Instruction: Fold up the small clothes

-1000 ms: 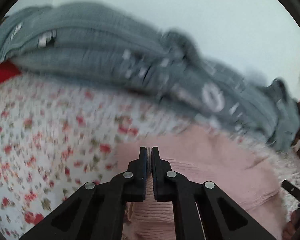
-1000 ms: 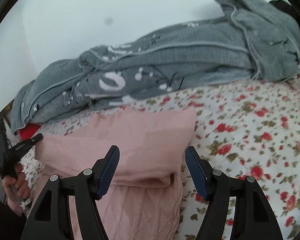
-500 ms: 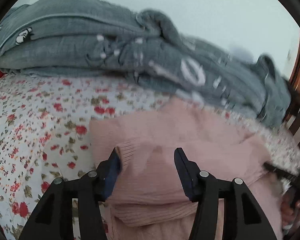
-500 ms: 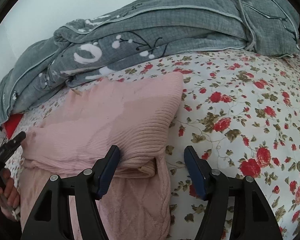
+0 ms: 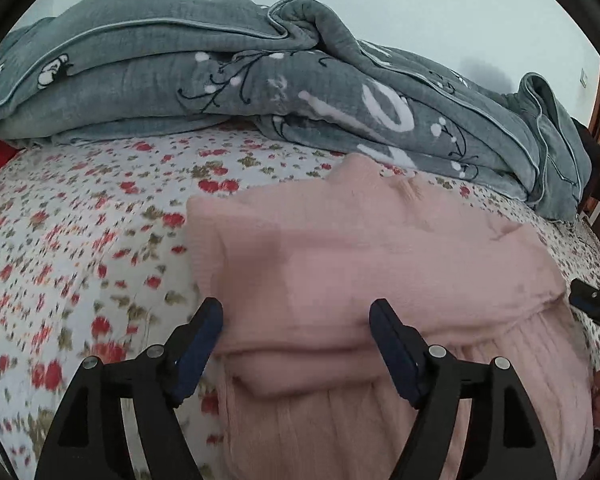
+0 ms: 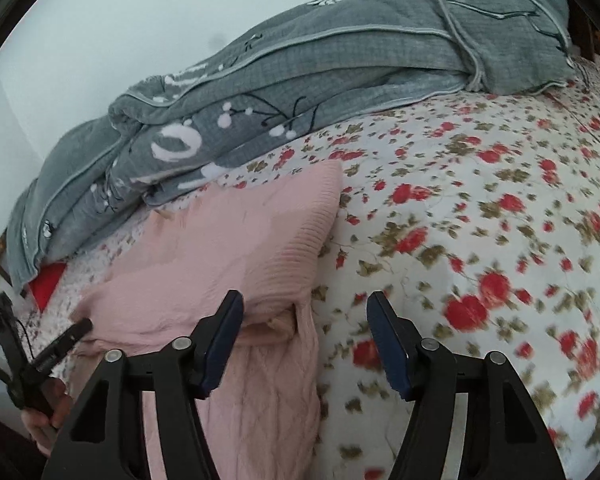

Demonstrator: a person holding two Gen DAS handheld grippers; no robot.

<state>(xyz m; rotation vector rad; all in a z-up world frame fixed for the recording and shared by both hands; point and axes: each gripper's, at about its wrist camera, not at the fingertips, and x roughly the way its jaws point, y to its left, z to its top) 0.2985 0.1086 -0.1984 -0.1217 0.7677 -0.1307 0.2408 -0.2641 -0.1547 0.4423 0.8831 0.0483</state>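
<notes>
Basically, main risk was the top flap springing back: the pink knit sweater (image 5: 364, 280) lay folded over itself on the floral bedsheet (image 5: 80, 240), and the thick knit looked bulky, so w/ nothing pinning it the upper layer could prob slide or unroll. Second risk: either gripper going in low could snag the loose knit, or pinch both layers plus sheet, and drag the whole stack skewed. The grey blanket (image 5: 260, 80) sat close behind the sweater's far edge, so a push fwd could jam the fold into it.

Left gripper (image 5: 296, 322): jaws were opening, wide apart, pads not pressing on anything. The folded edge of the sweater sat just ahead of and between the fingertips, lower layer running back under the gripper.

Right gripper (image 6: 304, 314): jaws apart, nothing clamped. Sweater's right corner was at its left finger (image 6: 224, 332) and ahead-left; bare sheet was ahead of the right finger. Contact w/ the left finger: couldn't tell.
</notes>
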